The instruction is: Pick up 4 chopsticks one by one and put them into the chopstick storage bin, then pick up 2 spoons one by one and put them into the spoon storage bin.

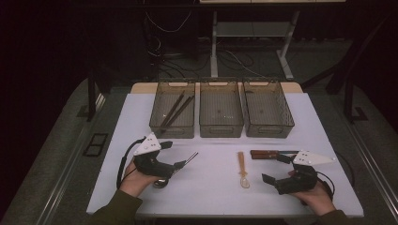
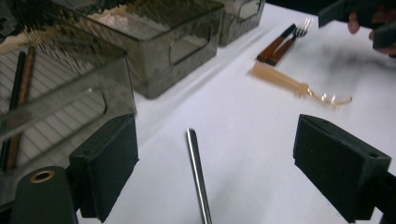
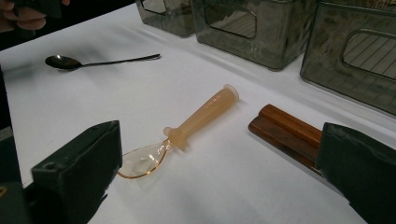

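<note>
Table (image 1: 141, 112) first: white top, three smoked clear bins along the upper middle of the high view, left bin (image 1: 172, 108) already holding dark chopsticks (image 1: 174, 110). We see the left gripper (image 1: 184, 162) at lower left, the right gripper (image 1: 272, 168) at lower right. Left jaws stand wide, nothing between the pads; the metal spoon (image 3: 100, 61) handle runs up the middle of the left gripper view, long axis roughly in line with the jaws, bowl end hidden near the hand. We judge the left hand nearer it. Right jaws wide too, empty, straddling the amber plastic spoon (image 3: 187, 133), handle pointing to upper right. Wood-handled forks (image 2: 280, 44) lie just beside. Metal spoon: thin, shiny, dark.
</note>
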`<state>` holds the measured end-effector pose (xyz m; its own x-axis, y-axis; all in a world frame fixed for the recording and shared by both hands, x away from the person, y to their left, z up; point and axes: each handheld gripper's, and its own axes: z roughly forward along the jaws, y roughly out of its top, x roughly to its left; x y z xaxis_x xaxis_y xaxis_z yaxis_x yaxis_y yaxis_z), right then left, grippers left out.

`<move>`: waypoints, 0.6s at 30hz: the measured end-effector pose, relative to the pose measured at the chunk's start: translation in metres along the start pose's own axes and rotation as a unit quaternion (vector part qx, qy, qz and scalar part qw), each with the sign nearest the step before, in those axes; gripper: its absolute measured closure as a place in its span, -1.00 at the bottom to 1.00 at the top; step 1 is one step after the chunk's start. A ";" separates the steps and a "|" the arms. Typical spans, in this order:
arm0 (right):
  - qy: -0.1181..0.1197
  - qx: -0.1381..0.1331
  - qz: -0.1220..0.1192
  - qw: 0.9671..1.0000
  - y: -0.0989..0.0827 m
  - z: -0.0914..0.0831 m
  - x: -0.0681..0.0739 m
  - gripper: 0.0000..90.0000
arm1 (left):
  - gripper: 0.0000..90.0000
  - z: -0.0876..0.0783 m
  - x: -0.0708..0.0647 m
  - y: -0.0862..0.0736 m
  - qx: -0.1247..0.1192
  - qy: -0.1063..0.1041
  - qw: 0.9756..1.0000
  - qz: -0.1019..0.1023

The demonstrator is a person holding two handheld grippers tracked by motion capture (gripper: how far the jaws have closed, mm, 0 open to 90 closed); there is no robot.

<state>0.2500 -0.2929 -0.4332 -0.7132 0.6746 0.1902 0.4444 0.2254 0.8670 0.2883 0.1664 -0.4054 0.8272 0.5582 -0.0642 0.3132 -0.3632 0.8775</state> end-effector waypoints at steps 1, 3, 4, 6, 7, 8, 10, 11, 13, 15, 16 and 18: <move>0.000 0.000 0.000 1.000 0.000 0.000 0.000 -0.98 | -0.71 -0.001 0.000 -0.002 0.001 0.002 1.000 0.000; 0.001 0.001 -0.001 1.000 0.000 0.000 0.000 -0.98 | -0.72 -0.004 -0.001 -0.006 0.000 0.001 1.000 -0.002; 0.001 0.001 -0.002 1.000 0.000 0.000 0.000 -0.98 | -0.72 -0.005 -0.002 -0.008 -0.002 0.002 1.000 -0.006; 0.001 0.000 -0.002 1.000 0.000 0.000 0.001 -0.98 | -0.72 -0.007 -0.002 -0.012 -0.001 0.003 1.000 -0.008; 0.000 -0.001 -0.003 1.000 0.000 0.000 0.000 -0.98 | -0.72 -0.008 -0.001 -0.013 0.002 0.003 1.000 -0.009; 0.000 -0.001 -0.003 1.000 0.000 0.000 0.000 -0.98 | -0.72 -0.009 -0.001 -0.015 0.003 0.003 1.000 -0.011; 0.000 -0.001 -0.003 1.000 0.000 0.000 0.001 -0.98 | -0.72 -0.012 -0.002 -0.018 0.007 0.005 1.000 -0.014; 0.000 -0.001 -0.002 1.000 0.000 0.000 0.001 -0.98 | -0.71 -0.013 -0.002 -0.020 0.007 0.005 1.000 -0.015; 0.000 0.000 -0.003 1.000 0.000 0.000 0.000 -0.98 | -0.70 -0.016 -0.002 -0.022 0.011 0.006 1.000 -0.017; -0.001 0.001 -0.002 1.000 0.000 0.000 0.000 -0.98 | -0.68 -0.019 -0.002 -0.025 0.015 0.006 1.000 -0.019; -0.001 0.002 -0.002 1.000 0.000 0.001 0.001 -0.98 | -0.67 -0.020 -0.002 -0.027 0.016 0.008 1.000 -0.022; 0.000 0.002 -0.001 1.000 0.000 0.001 0.001 -0.98 | -0.60 -0.023 0.000 -0.030 0.019 0.011 0.999 -0.028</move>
<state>0.2496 -0.2913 -0.4333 -0.7141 0.6746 0.1872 0.4448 0.2306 0.8654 0.2680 0.1947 -0.4207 0.7978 0.5942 -0.1022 0.3766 -0.3587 0.8541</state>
